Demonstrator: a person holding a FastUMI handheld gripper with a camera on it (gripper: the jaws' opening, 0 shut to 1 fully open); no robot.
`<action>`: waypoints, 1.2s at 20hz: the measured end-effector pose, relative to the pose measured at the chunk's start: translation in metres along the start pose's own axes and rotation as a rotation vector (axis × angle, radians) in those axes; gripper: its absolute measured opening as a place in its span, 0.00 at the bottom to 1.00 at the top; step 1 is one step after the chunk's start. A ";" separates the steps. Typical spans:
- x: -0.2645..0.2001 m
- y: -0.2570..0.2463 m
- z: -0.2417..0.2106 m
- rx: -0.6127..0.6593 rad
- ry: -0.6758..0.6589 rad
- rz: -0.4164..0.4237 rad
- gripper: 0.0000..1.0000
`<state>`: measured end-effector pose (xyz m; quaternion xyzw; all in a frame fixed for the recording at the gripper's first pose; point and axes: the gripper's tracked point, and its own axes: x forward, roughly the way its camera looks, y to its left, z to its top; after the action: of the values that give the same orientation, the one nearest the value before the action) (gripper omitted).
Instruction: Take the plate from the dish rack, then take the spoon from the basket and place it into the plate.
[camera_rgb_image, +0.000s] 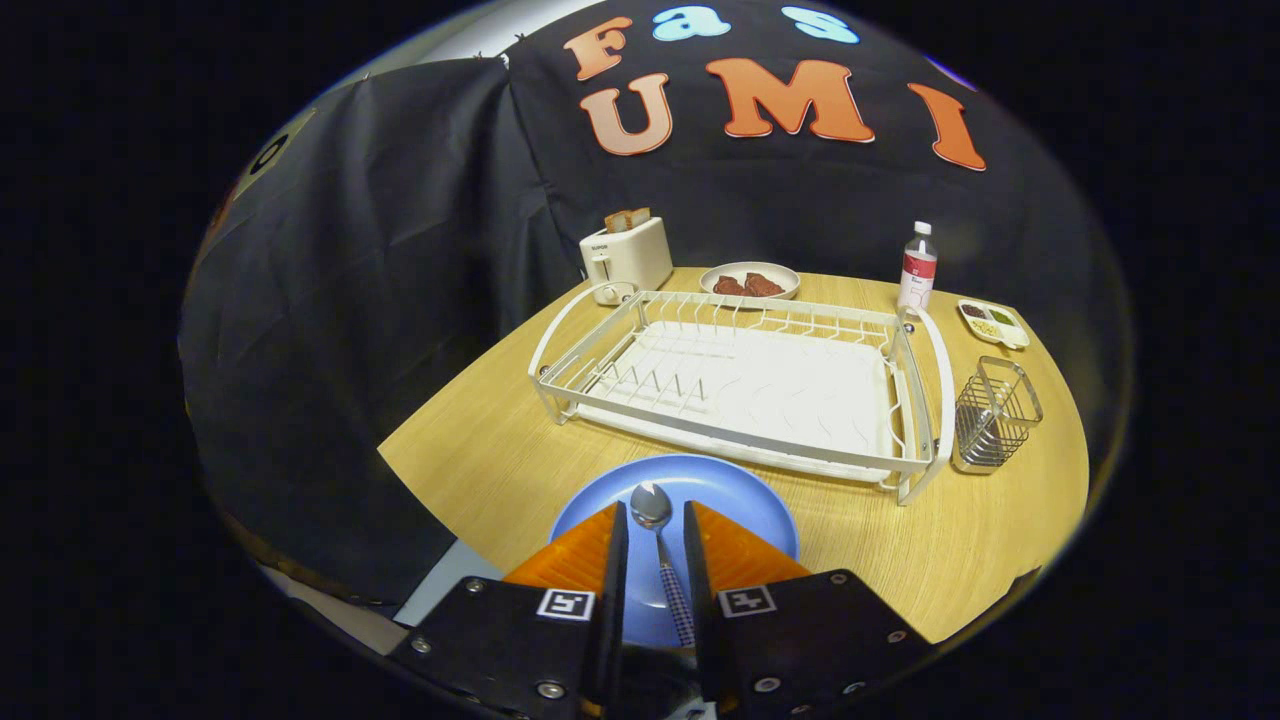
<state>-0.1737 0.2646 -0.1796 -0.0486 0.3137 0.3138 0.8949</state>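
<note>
A blue plate (745, 500) lies on the wooden table, just in front of the white dish rack (745, 390), whose slots are empty. A metal spoon (651, 506) with a patterned handle rests in the plate, bowl pointing toward the rack. My gripper (655, 510) hovers low over the plate with the spoon's handle running back between its fingers. The gap between the fingers is wider than the handle, so the gripper is open. The wire basket (995, 412) stands right of the rack and looks empty.
Behind the rack stand a white toaster (627, 256) with bread, a white dish of dark meat (750, 282) and a small bottle (918, 266). A little divided tray (992, 324) sits at the far right. The table's curved edge runs close behind the plate.
</note>
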 end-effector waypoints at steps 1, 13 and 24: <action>0.000 -0.001 0.002 0.009 0.003 -0.001 0.36; -0.020 -0.048 0.076 0.029 -0.108 -0.125 0.98; -0.042 -0.106 0.154 0.061 -0.243 -0.304 0.98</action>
<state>-0.0549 0.2008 -0.0435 -0.0299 0.2017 0.1687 0.9643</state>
